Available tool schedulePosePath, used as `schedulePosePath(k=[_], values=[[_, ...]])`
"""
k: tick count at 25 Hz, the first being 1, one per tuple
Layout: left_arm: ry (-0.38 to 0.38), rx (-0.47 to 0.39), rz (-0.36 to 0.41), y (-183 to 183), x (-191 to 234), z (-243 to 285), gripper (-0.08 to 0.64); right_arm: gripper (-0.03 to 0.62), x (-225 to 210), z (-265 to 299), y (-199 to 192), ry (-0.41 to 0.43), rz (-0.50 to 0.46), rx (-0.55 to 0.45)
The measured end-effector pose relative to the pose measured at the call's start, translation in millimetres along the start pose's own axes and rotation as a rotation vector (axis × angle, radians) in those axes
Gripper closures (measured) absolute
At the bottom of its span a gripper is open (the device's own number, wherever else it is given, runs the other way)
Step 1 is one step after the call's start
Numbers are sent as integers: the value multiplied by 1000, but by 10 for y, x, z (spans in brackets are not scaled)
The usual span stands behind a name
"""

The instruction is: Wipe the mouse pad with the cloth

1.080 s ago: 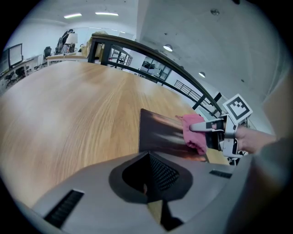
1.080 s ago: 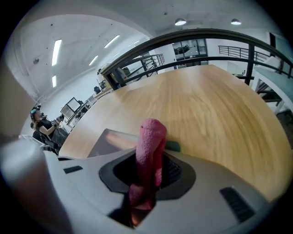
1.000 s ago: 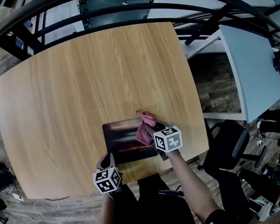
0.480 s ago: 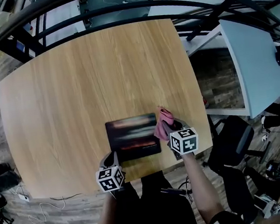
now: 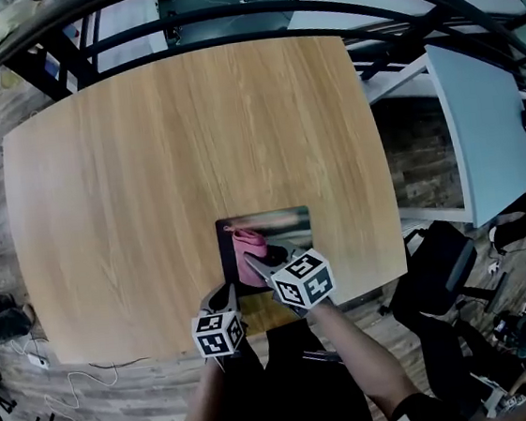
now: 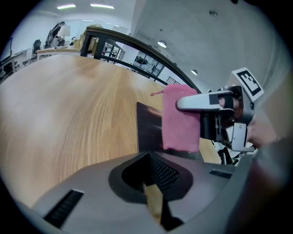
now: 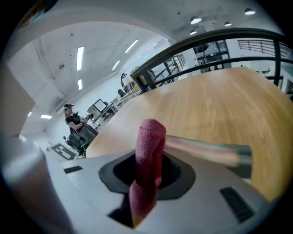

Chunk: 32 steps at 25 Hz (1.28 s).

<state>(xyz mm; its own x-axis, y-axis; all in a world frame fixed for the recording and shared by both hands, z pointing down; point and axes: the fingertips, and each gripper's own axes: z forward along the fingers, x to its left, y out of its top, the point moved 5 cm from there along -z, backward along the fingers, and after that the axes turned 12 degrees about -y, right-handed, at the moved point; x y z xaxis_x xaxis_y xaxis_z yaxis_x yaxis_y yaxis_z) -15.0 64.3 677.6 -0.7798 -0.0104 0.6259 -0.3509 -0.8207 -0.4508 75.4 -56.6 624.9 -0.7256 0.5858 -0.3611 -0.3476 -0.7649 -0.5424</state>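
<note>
A dark mouse pad (image 5: pixel 280 234) lies near the front edge of the wooden table (image 5: pixel 170 140). My right gripper (image 5: pixel 255 264) is shut on a pink cloth (image 5: pixel 248 250), which rests on the pad's left part. In the left gripper view the cloth (image 6: pixel 181 121) hangs folded from the right gripper (image 6: pixel 183 107) over the pad (image 6: pixel 149 130). In the right gripper view the cloth (image 7: pixel 149 155) sticks up out of the jaws. My left gripper (image 5: pixel 228 301) is shut at the pad's near left corner, and its jaws (image 6: pixel 153 201) hold nothing that I can make out.
A black curved railing (image 5: pixel 221 11) borders the table's far side. A white desk (image 5: pixel 480 123) and a black office chair (image 5: pixel 436 279) stand to the right. Cables lie on the floor at the left (image 5: pixel 67 397). A person (image 7: pixel 75 123) stands far off in the right gripper view.
The right gripper has carried the pink cloth from the pad's right edge leftward across the pad to its left part. The left gripper stays at the pad's near corner.
</note>
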Motion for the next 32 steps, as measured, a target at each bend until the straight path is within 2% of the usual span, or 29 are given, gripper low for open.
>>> schedulePosePath(k=[6, 11, 15, 18, 27, 32], values=[[-14, -6, -1, -12, 19, 11, 535, 492, 175, 495, -143, 52, -26, 97], [-5, -11, -3, -5, 31, 7, 535, 492, 42, 611, -197, 7, -24, 134], [1, -14, 4, 11, 37, -6, 535, 492, -65, 540, -229, -26, -14, 139], [-10, -11, -18, 1, 50, -13, 535, 492, -156, 461, -267, -56, -28, 140], [1, 11, -3, 9, 66, -33, 535, 492, -527, 161, -414, -125, 15, 127], [14, 17, -26, 13, 68, -39, 535, 492, -785, -35, -510, -159, 48, 122]])
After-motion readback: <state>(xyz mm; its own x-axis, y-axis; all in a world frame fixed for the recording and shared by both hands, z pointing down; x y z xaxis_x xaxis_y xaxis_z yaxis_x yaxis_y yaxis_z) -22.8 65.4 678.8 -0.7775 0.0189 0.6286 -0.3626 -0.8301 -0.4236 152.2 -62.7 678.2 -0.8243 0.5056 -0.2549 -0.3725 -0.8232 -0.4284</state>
